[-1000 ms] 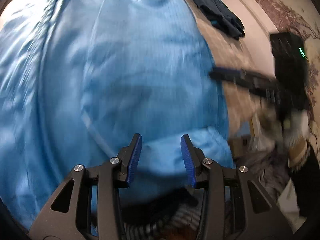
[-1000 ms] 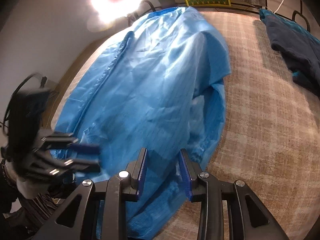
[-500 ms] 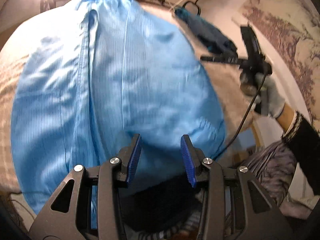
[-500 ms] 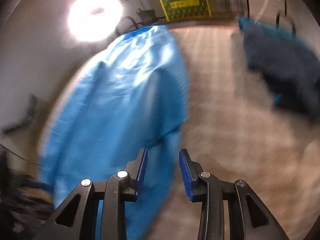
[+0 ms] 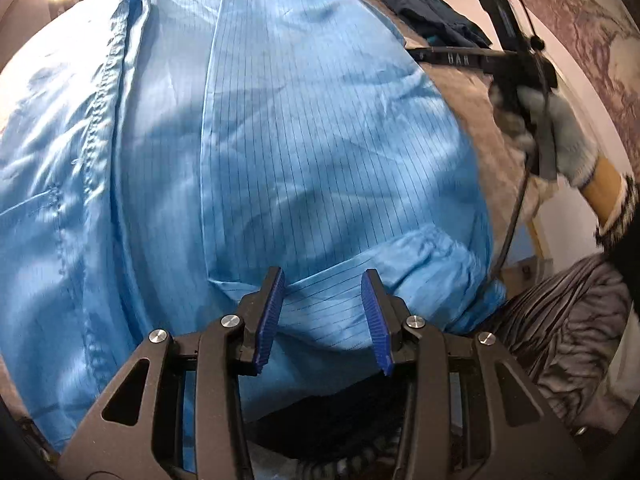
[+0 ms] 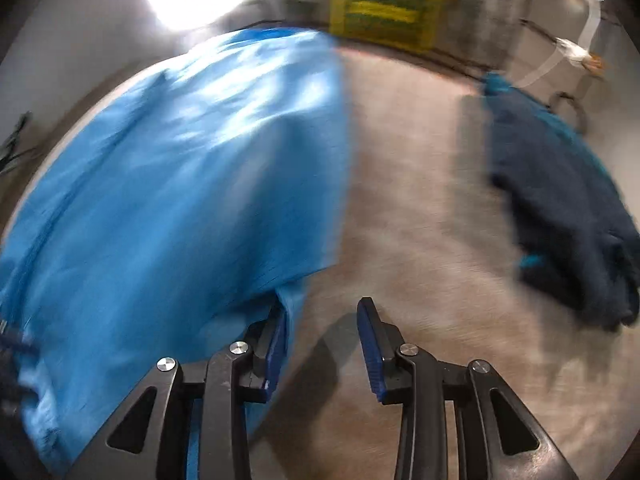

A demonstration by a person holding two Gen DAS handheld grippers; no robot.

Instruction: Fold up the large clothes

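Your left gripper [image 5: 323, 298] hovers open over the pinstriped light-blue garment [image 5: 280, 140]; only its view shows your gloved hand [image 5: 560, 136] at two o'clock. Your right gripper [image 6: 322, 330] gapes empty.

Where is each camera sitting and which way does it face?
Left wrist: behind the left claw, angled down at the light blue striped garment; the gloved right hand shows.
Right wrist: behind the right claw, angled down at the tan cloth surface.
Shared: the garment and the dark navy clothing pile.

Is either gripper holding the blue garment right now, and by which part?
Neither. Both the left gripper and right gripper have open jaws above the blue garment.
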